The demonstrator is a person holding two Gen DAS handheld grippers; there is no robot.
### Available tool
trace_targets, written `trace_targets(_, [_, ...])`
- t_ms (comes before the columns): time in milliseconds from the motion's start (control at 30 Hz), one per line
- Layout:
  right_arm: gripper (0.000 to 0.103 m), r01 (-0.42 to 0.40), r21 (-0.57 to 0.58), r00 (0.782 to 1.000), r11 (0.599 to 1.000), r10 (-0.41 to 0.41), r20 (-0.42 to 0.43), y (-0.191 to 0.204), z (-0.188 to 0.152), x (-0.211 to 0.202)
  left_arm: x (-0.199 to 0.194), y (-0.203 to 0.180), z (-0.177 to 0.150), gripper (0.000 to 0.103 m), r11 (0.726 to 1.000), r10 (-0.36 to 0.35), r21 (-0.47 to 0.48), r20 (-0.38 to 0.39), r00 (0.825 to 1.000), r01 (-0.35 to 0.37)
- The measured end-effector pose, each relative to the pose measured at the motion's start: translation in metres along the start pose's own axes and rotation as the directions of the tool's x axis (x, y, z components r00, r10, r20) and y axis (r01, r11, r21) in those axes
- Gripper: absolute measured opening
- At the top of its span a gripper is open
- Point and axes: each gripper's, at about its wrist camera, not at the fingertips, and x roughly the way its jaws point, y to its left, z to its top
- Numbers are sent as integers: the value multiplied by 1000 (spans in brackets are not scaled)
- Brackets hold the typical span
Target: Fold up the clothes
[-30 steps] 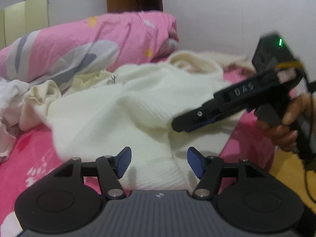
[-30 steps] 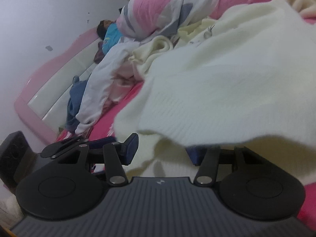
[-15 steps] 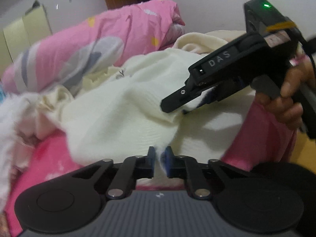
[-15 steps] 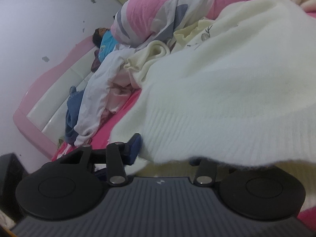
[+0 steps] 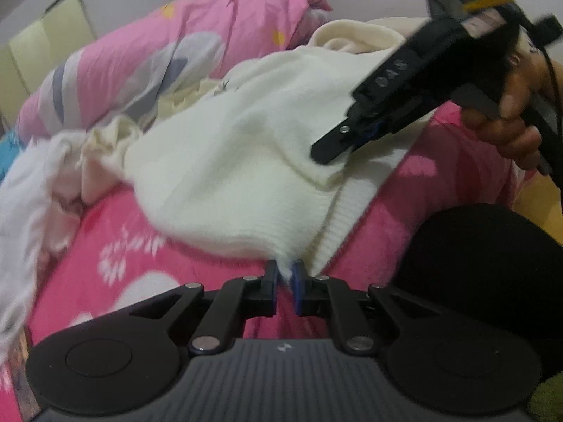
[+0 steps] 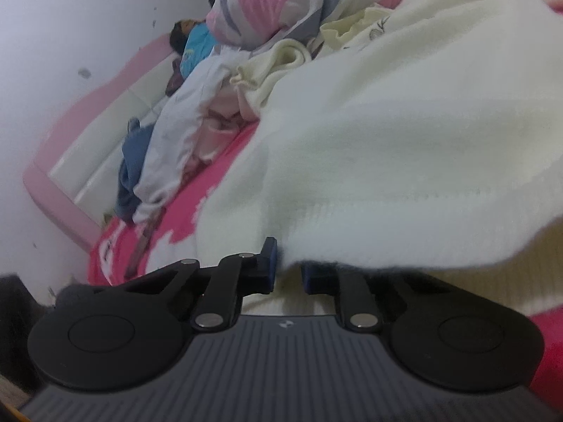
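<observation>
Both grippers pinched onto the hem of the cream sweater, rest of it stretches away up the pink bed.

Left gripper is clamped nearly shut on the near ribbed edge; right gripper has just been closing, with the knit hem between its jaws. Both grips sit on the same hem line, so the sweater's long axis runs away from the jaws toward the pillow. Neither hand looks nearer.

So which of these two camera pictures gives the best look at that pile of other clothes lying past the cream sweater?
The right wrist view: the pile of other clothes lies stretched out along the pink bed, white, pale pink and blue pieces distinct. In the left wrist view the pile sits at the left edge, blurred, partly behind the cream sweater.
</observation>
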Motion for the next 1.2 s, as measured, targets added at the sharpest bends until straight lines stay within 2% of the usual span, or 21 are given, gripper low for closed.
trace_targets(167, [6, 42, -21, 999, 999, -42, -4, 2, -6, -4, -1, 11, -8, 9, 997, -24, -78, -30, 999, 21])
trace_targets(267, [6, 65, -35, 998, 997, -65, 6, 5, -5, 0, 0, 12, -11, 9, 996, -22, -85, -36, 999, 19])
trace_targets(400, [6, 114, -124, 993, 986, -114, 11, 17, -5, 5, -1, 10, -12, 9, 997, -10, -82, -37, 999, 7])
trace_targets(533, [6, 129, -184, 991, 974, -131, 1, 27, -10, -1, -2, 14, -14, 9, 994, -9, -105, -53, 999, 3])
trace_targets(600, [6, 148, -200, 989, 968, -150, 4, 27, -14, -3, -3, 19, -17, 9, 991, -27, -132, -69, 997, 18])
trace_targets(667, [5, 145, -182, 989, 973, -145, 9, 23, -16, -3, -7, 31, -21, 15, 978, -90, -195, -72, 993, 75])
trace_targets(700, [5, 142, -175, 990, 974, -143, 12, 23, -16, -3, -10, 37, -23, 20, 967, -126, -233, -70, 990, 107])
trace_targets(767, [6, 139, -166, 990, 976, -138, 17, 22, -17, -2, -18, 54, -29, 33, 926, -188, -339, -38, 981, 165])
trace_targets(833, [6, 135, -159, 991, 978, -134, 20, 21, -18, -2, -23, 75, -34, 42, 850, -236, -479, 27, 971, 219])
trace_targets(867, [6, 133, -155, 991, 979, -131, 21, 20, -18, -2, -25, 85, -37, 44, 800, -254, -547, 62, 965, 246])
trace_targets(933, [6, 130, -151, 991, 980, -128, 22, 20, -18, -2, -19, 105, -41, 56, 680, -270, -676, 128, 954, 284])
trace_targets(967, [6, 129, -149, 992, 980, -127, 22, 20, -18, -2, -14, 114, -42, 57, 622, -271, -725, 156, 950, 296])
trace_targets(1000, [6, 130, -150, 992, 980, -128, 22, 20, -18, -2, -8, 121, -40, 58, 588, -266, -751, 170, 949, 299])
trace_targets(1067, [6, 130, -148, 991, 980, -128, 22, 20, -18, -1, 5, 126, -32, 58, 589, -249, -755, 170, 954, 288])
trace_targets(1167, [6, 130, -145, 991, 981, -127, 28, 21, -19, -2, 25, 118, -17, 53, 667, -231, -703, 119, 966, 246])
trace_targets(1200, [6, 129, -148, 992, 980, -126, 29, 21, -19, -1, 31, 115, -14, 41, 691, -217, -690, 87, 972, 216])
